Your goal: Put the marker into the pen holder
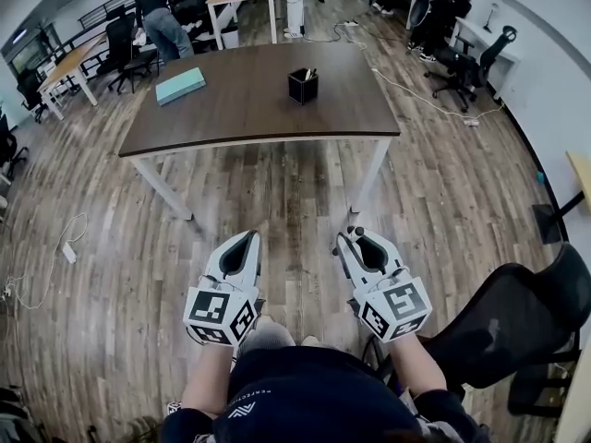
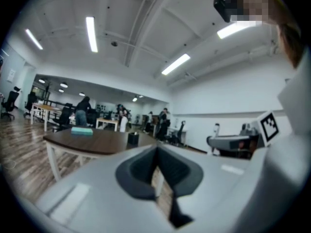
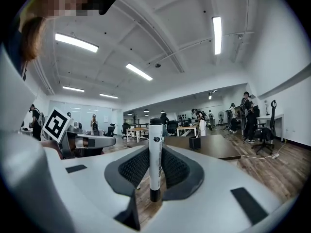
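Observation:
A white marker (image 3: 155, 159) with dark ends stands upright between the jaws of my right gripper (image 3: 155, 152), which is shut on it. The black pen holder (image 1: 303, 86) stands on the brown table (image 1: 249, 109), toward its far right, and something dark pokes out of its top. It also shows small in the right gripper view (image 3: 195, 143) and the left gripper view (image 2: 132, 139). Both grippers hang over the wooden floor well short of the table's near edge. My left gripper (image 1: 246, 242) is shut with nothing in it. My right gripper (image 1: 356, 240) is beside it.
A teal box (image 1: 180, 85) lies on the table's left part. A black office chair (image 1: 517, 321) stands close at my right. Further desks, chairs and a person (image 1: 162, 17) are at the back. A white cable with a plug (image 1: 69, 252) lies on the floor at left.

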### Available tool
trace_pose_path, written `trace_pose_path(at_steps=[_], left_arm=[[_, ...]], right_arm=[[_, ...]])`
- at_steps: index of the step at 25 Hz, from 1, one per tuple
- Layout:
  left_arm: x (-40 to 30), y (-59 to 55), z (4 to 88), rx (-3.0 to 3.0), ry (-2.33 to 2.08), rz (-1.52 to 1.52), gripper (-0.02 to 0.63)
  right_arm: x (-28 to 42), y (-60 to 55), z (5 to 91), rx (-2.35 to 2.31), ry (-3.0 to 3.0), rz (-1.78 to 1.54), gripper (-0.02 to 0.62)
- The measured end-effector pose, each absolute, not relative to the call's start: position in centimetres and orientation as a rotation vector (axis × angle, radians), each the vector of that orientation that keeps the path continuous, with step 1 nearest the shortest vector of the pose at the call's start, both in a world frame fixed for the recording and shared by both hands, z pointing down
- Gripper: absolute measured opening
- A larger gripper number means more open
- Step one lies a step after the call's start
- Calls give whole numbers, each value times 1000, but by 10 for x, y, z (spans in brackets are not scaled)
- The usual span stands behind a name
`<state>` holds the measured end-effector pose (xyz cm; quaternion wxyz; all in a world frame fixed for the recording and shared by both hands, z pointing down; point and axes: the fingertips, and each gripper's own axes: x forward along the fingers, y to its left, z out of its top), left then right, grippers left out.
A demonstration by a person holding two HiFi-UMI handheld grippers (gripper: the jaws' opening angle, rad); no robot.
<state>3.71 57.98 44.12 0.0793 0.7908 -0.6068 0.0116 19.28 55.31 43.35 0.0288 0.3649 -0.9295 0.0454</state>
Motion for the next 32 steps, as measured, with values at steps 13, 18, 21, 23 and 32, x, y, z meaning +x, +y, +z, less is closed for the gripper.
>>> trace_pose_path(at_steps=[13, 18, 21, 23, 32], left_arm=[[-19, 527, 456, 2330, -1823, 29, 6], [-62, 492, 461, 2298, -1816, -3, 6], [-82, 471, 465, 2293, -1787, -9, 6], [-92, 458, 470, 2299, -1762, 3, 6], [-132, 410, 483, 2343, -1699, 98, 6]], right_arm=[[141, 496, 451, 1101, -2843, 185, 71], [102, 459, 449, 1081, -2825, 164, 71], [81, 439, 449, 1080, -2816, 169, 71], [67, 427, 450, 1076, -2808, 167, 71], [11, 388, 457, 1035, -2795, 183, 71]])
